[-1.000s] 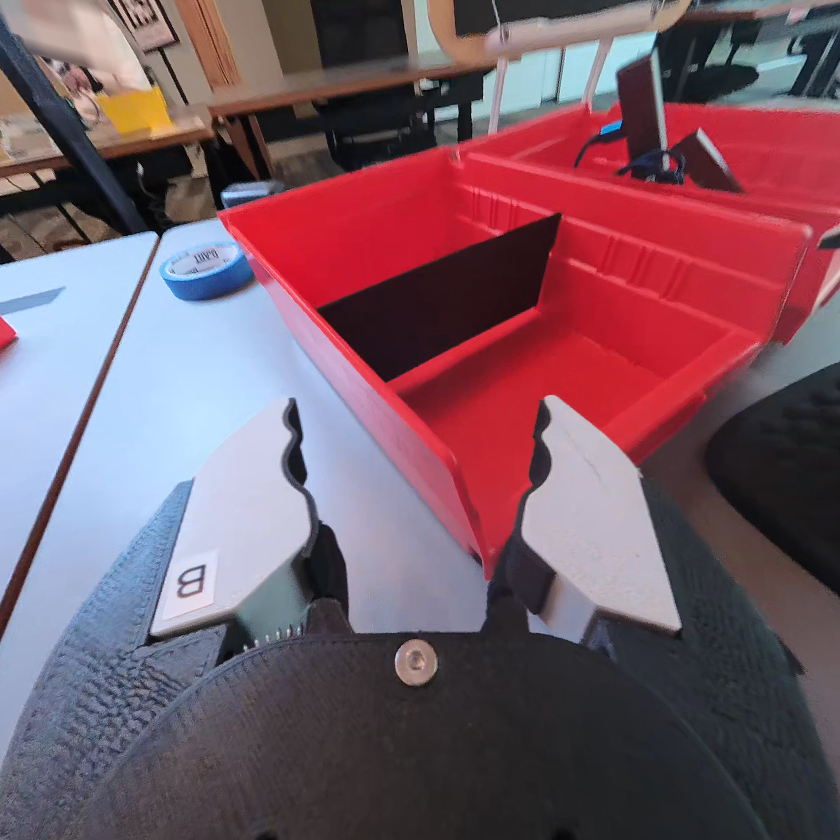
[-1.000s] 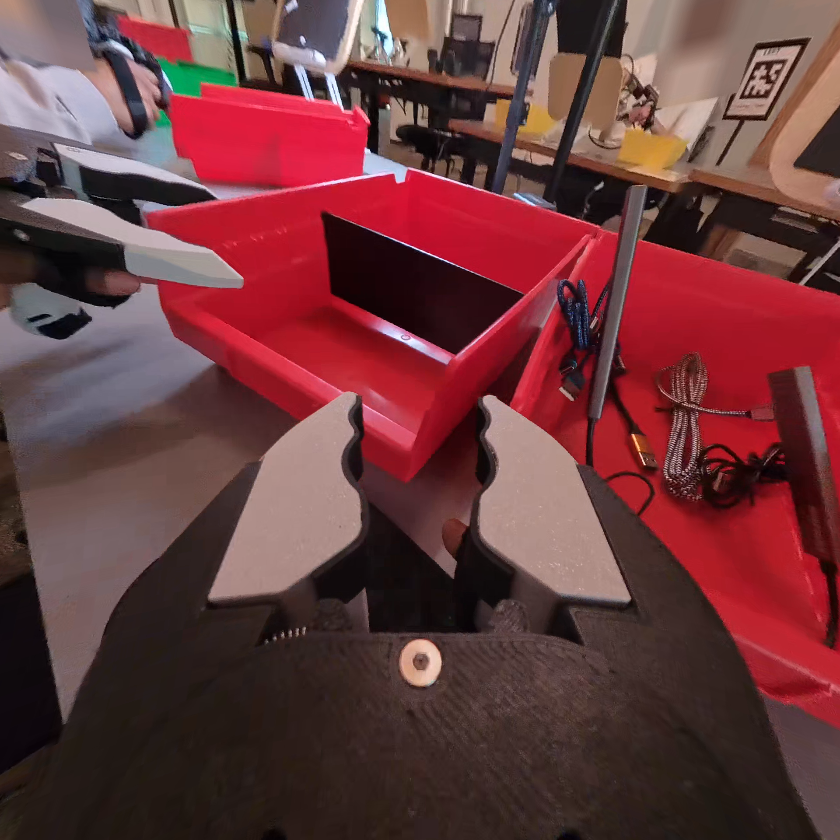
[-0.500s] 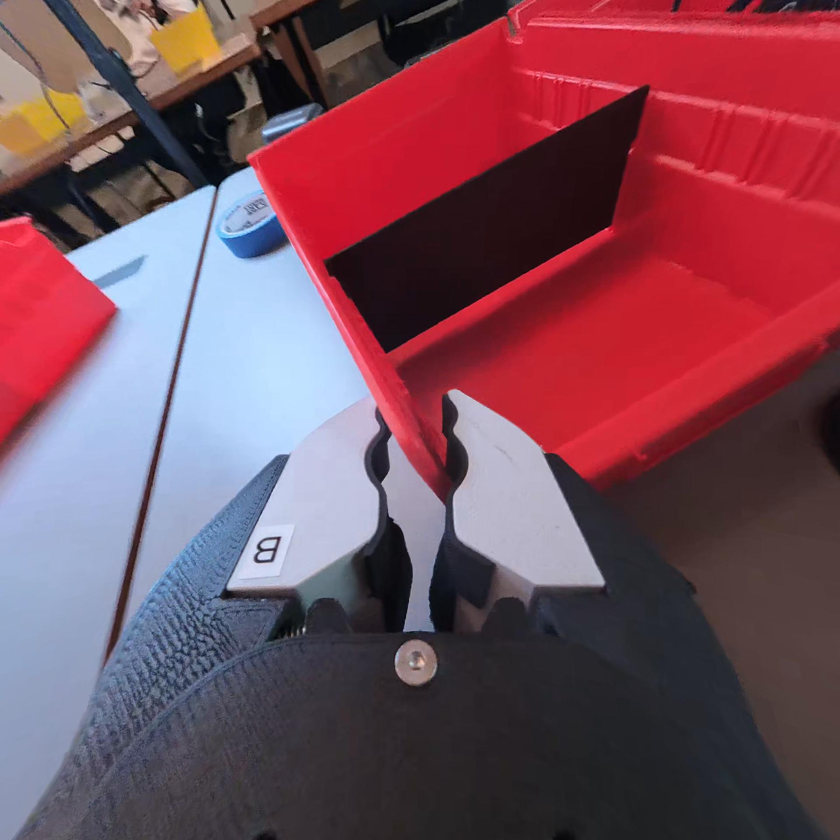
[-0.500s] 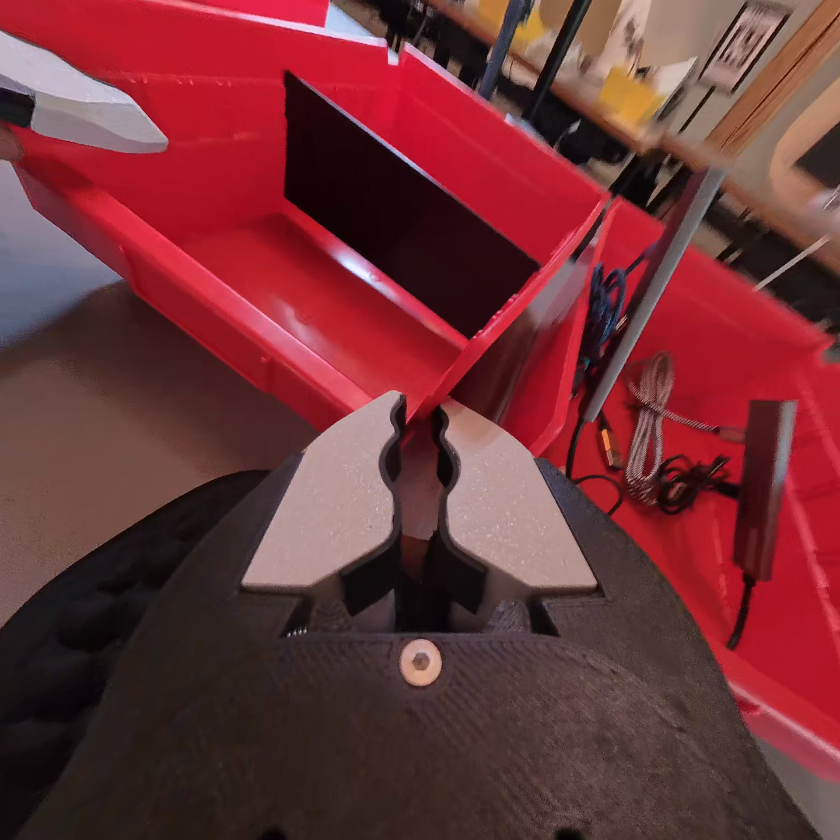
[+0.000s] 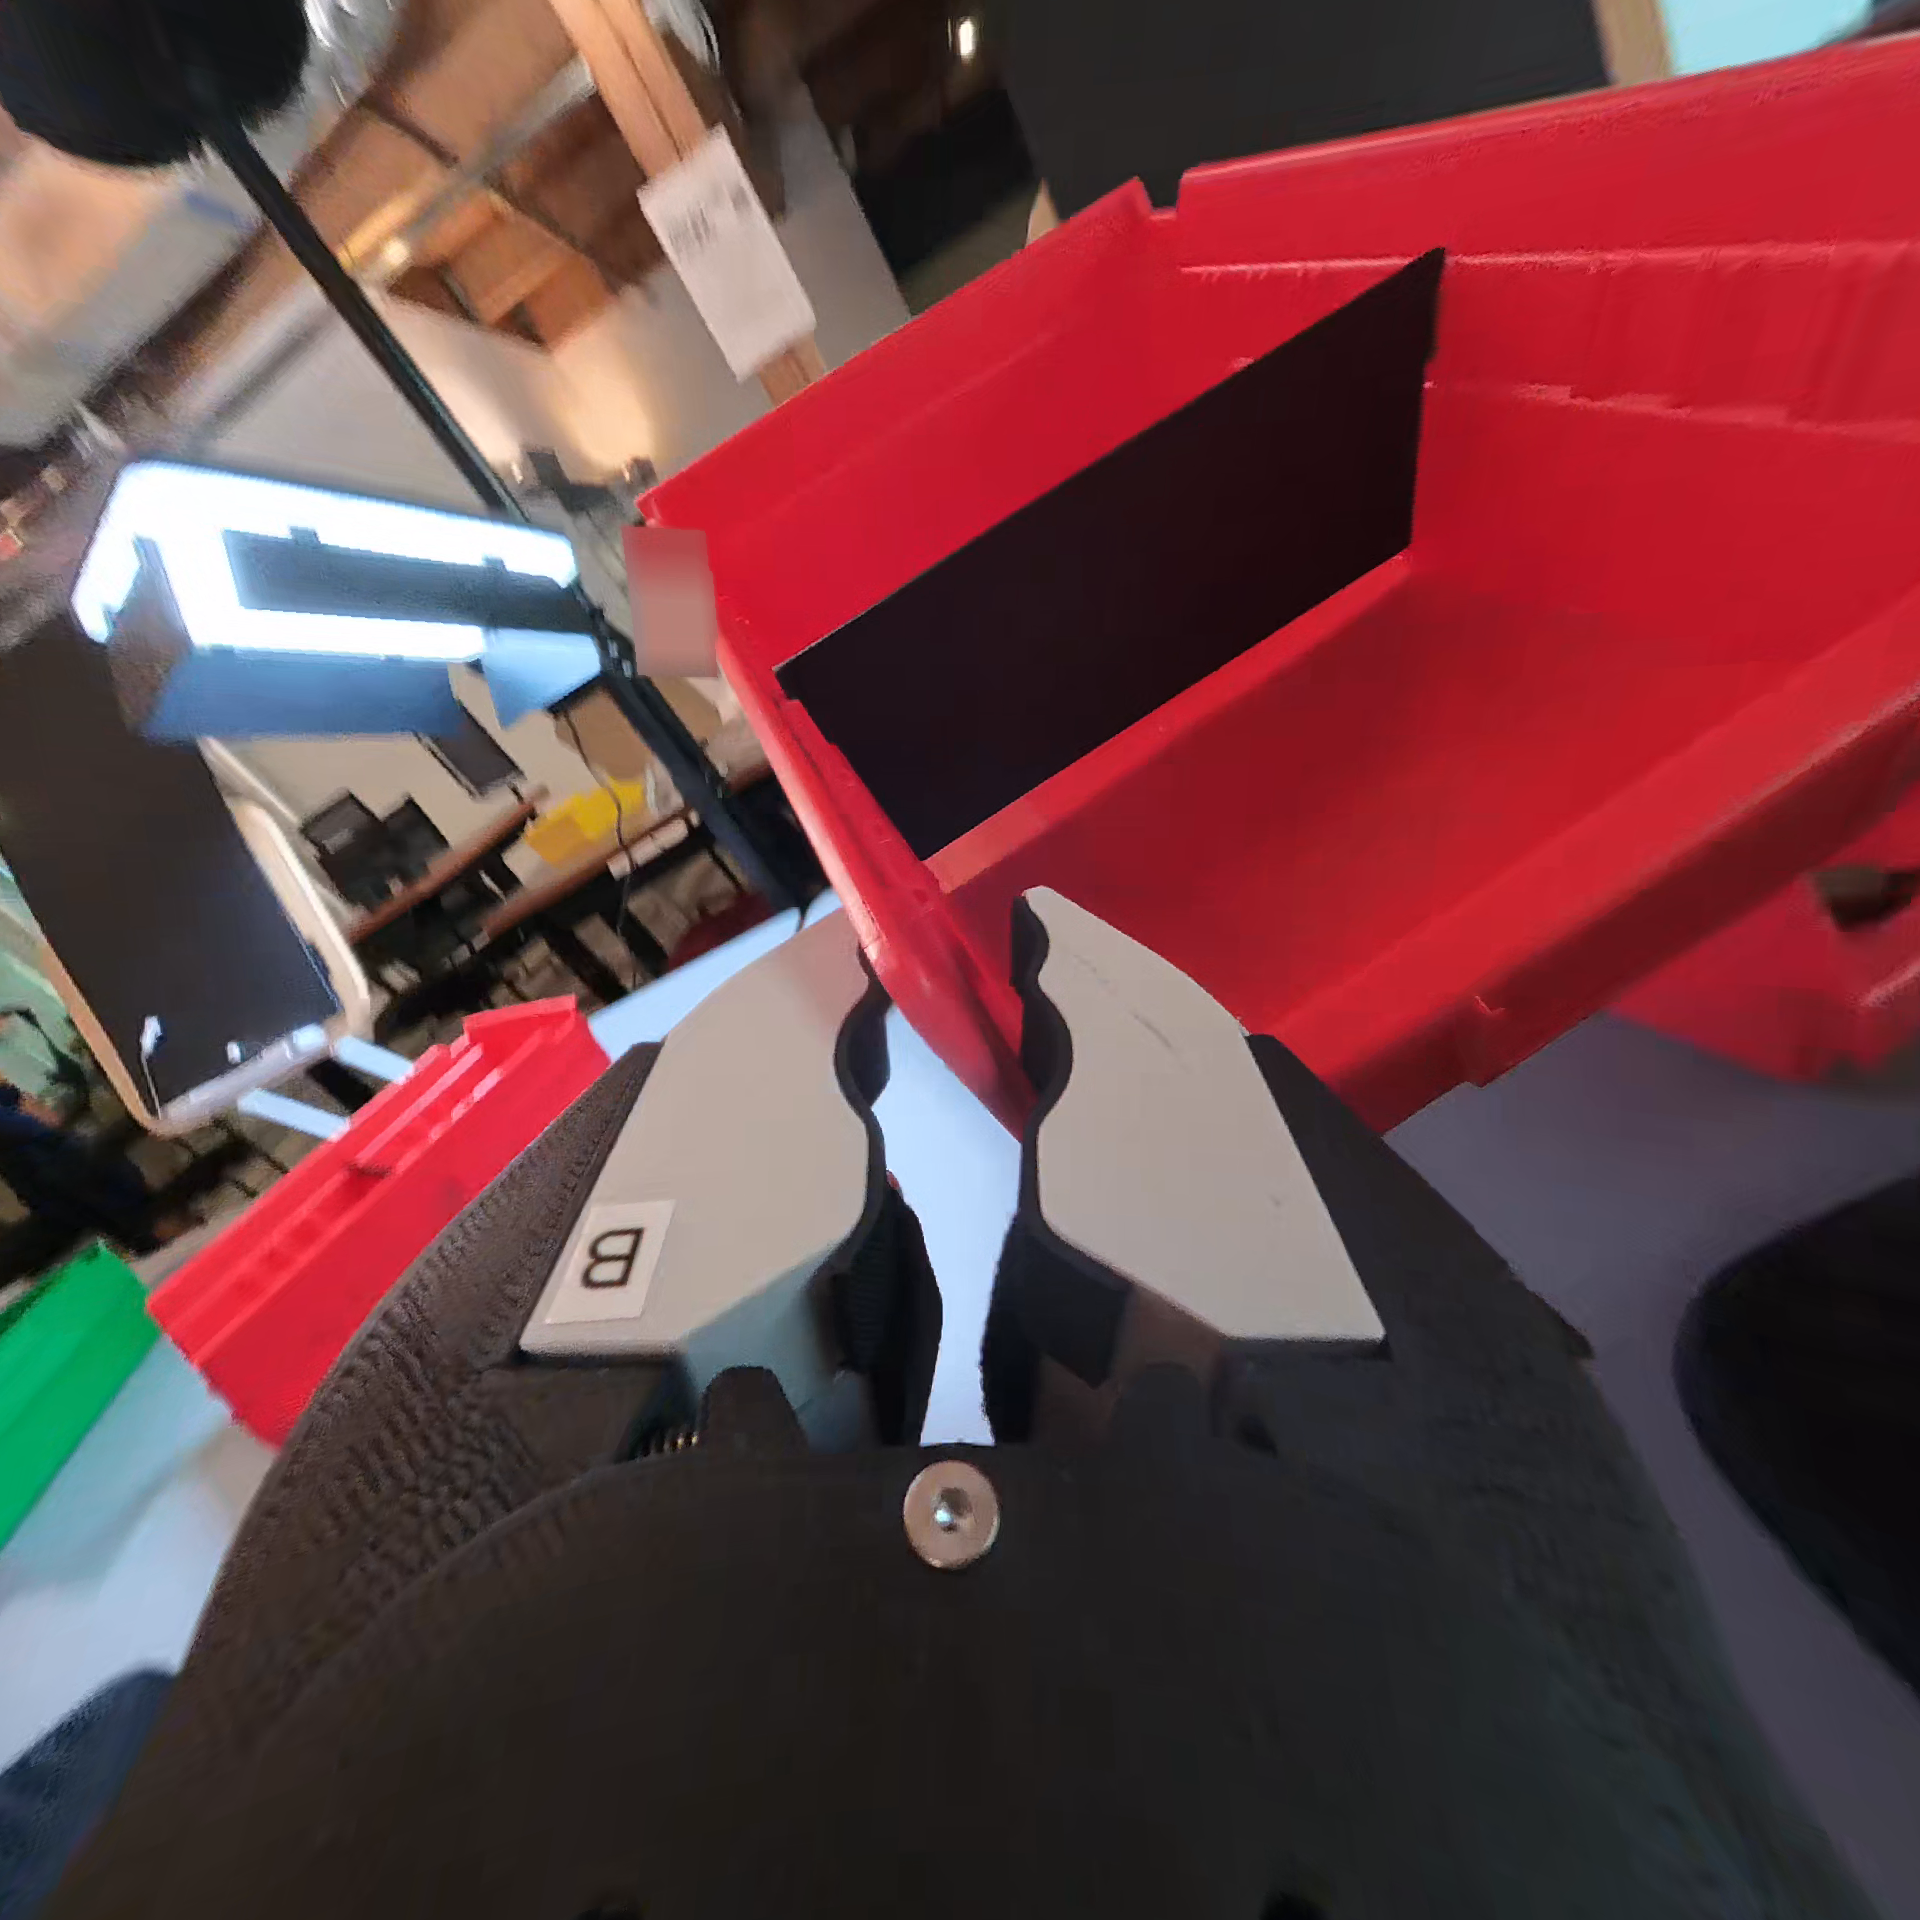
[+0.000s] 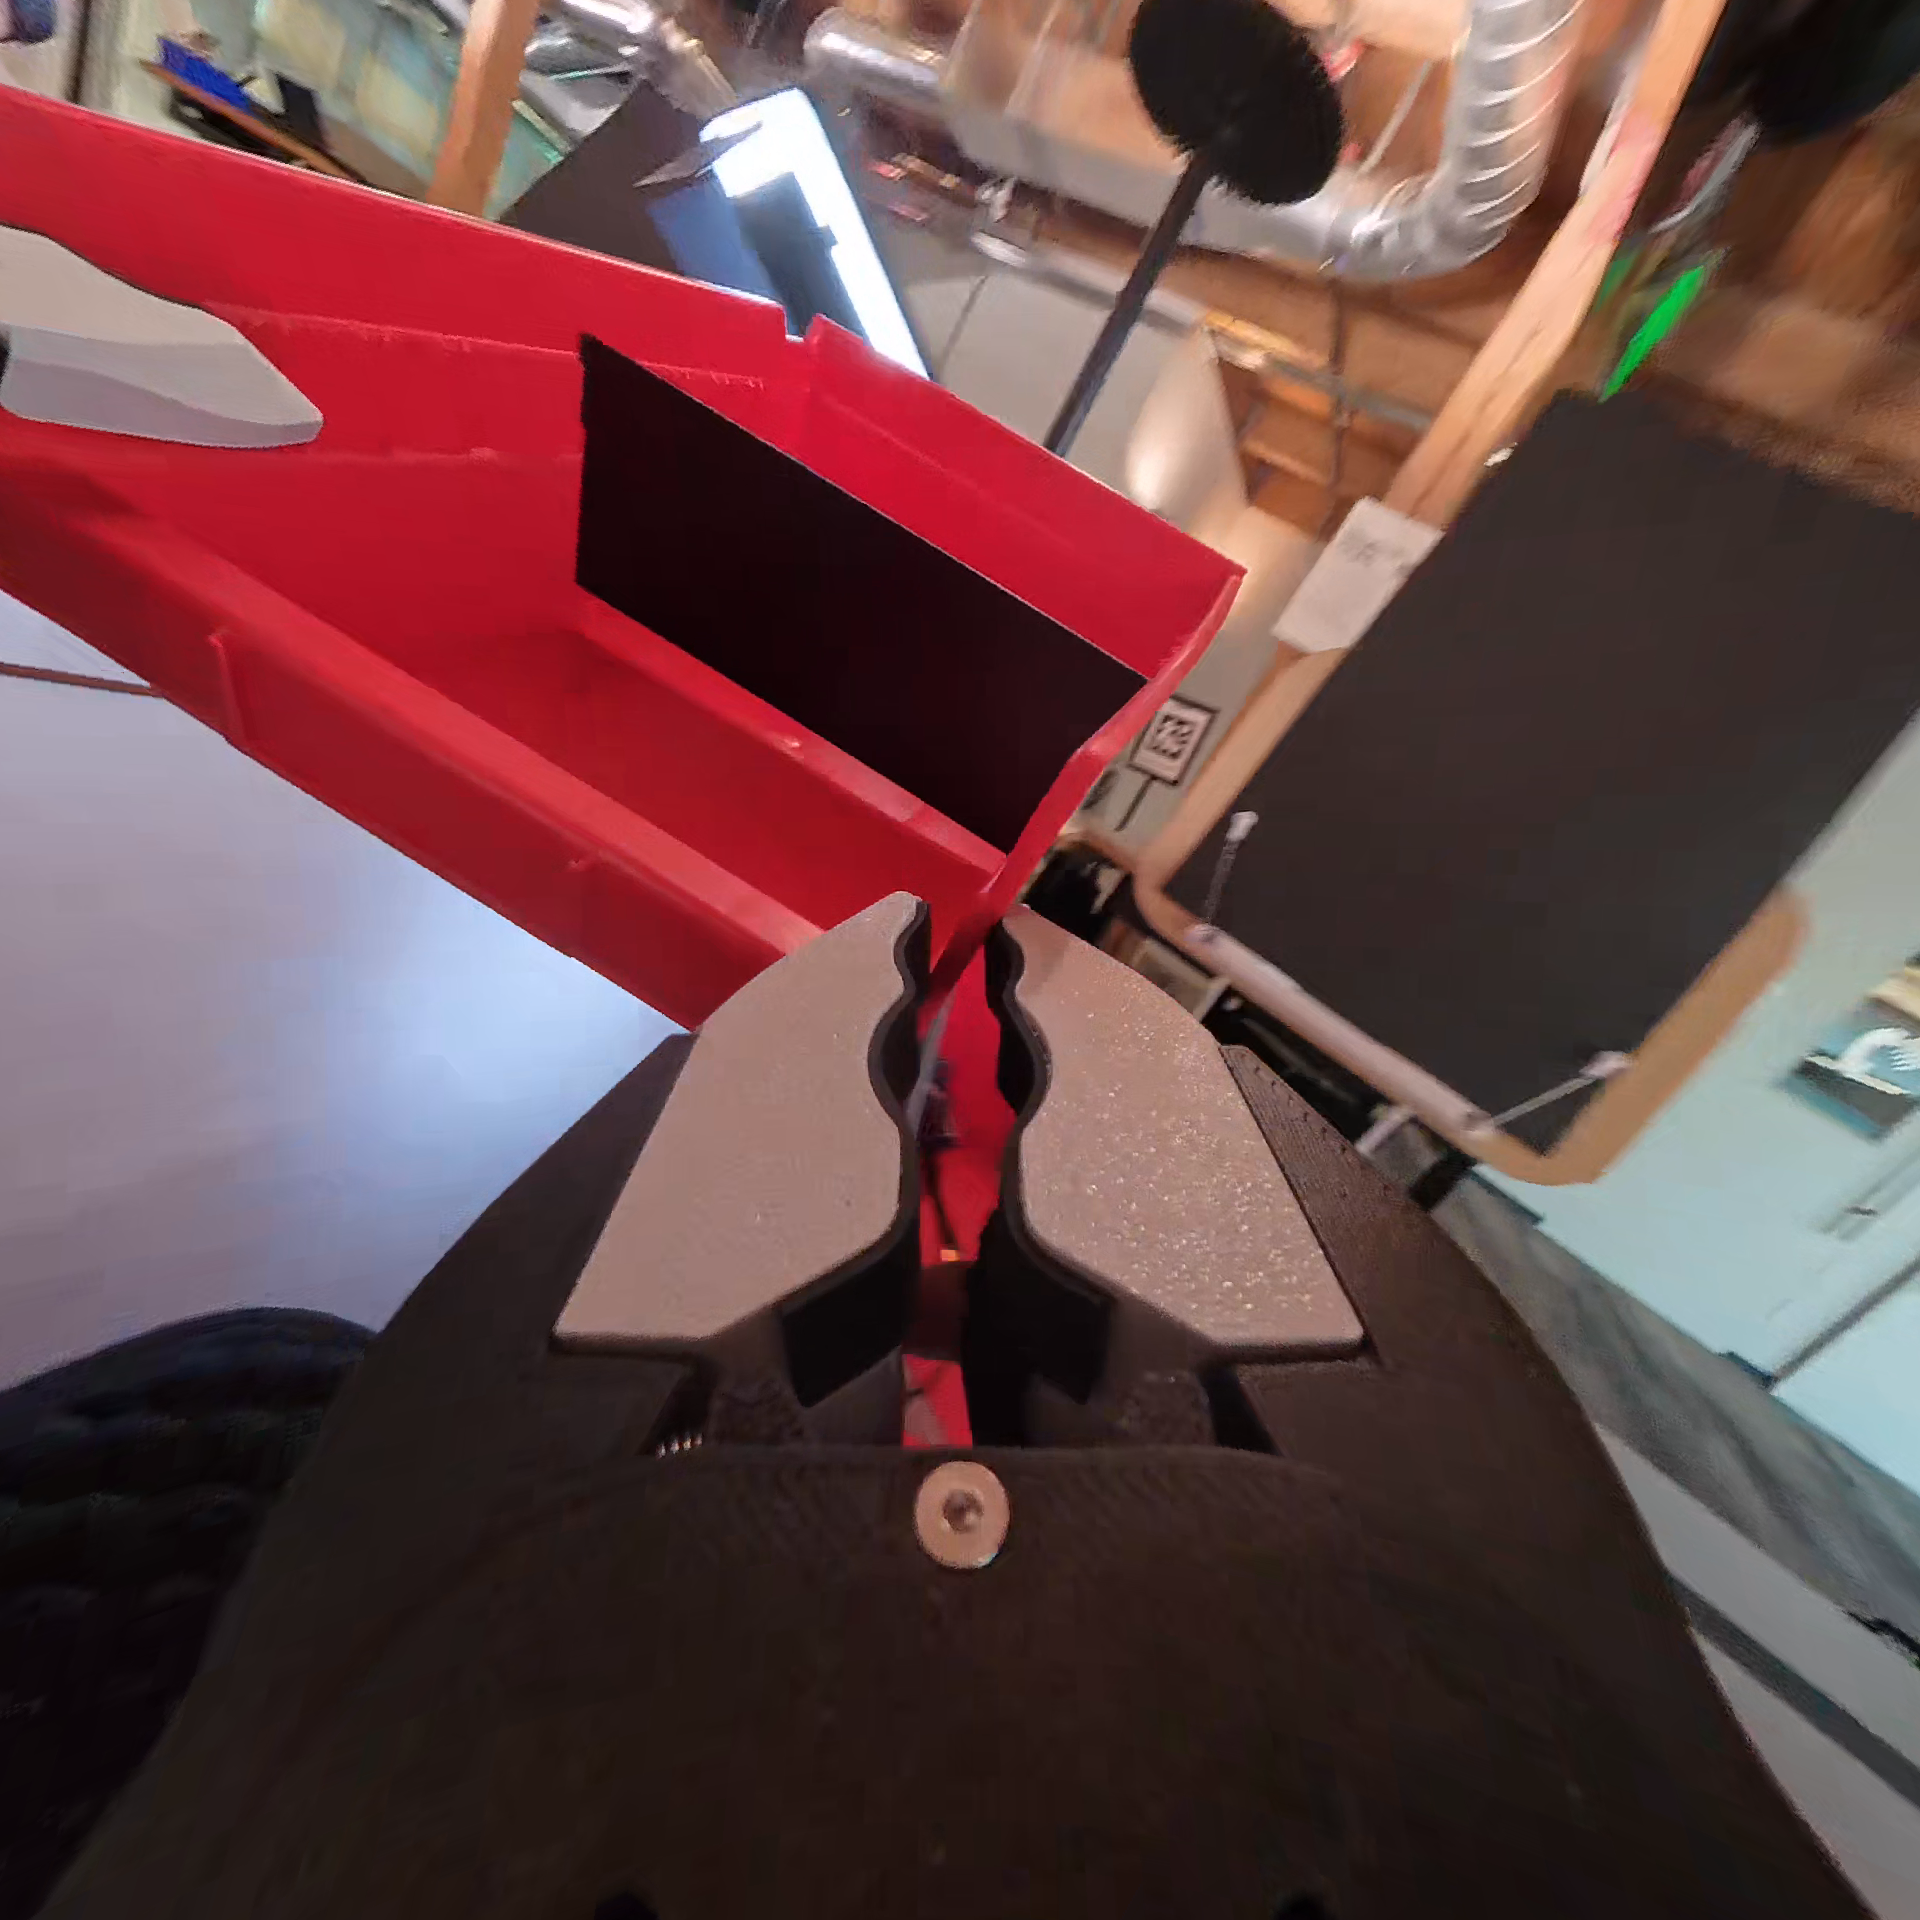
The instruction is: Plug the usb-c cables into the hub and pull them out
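Note:
An empty red bin [image 5: 1351,727] with a black divider [image 5: 1122,561] is held up off the table, tilted. My left gripper [image 5: 951,935] is shut on the bin's front left corner wall. My right gripper [image 6: 961,920] is shut on the bin's front right corner wall [image 6: 1101,748]. The left gripper's finger [image 6: 145,364] shows at the far left of the right wrist view. The divider also shows there [image 6: 831,613]. No hub is in view. A thin sliver of cable [image 6: 935,1101] shows between the right fingers, over red plastic below.
The pale table top [image 5: 1558,1122] lies below the bin. Another red bin [image 5: 364,1174] and a green one [image 5: 52,1351] sit at the left. A dark chair seat [image 5: 1818,1403] is at the right. Room furniture and a lit panel [image 5: 312,582] lie behind. There is about 20 centimetres between the tips of the two grippers.
Both grippers closed on the bin's front corners and lifted it. The bin has risen and tilted, and the views now look up toward the room and ceiling.

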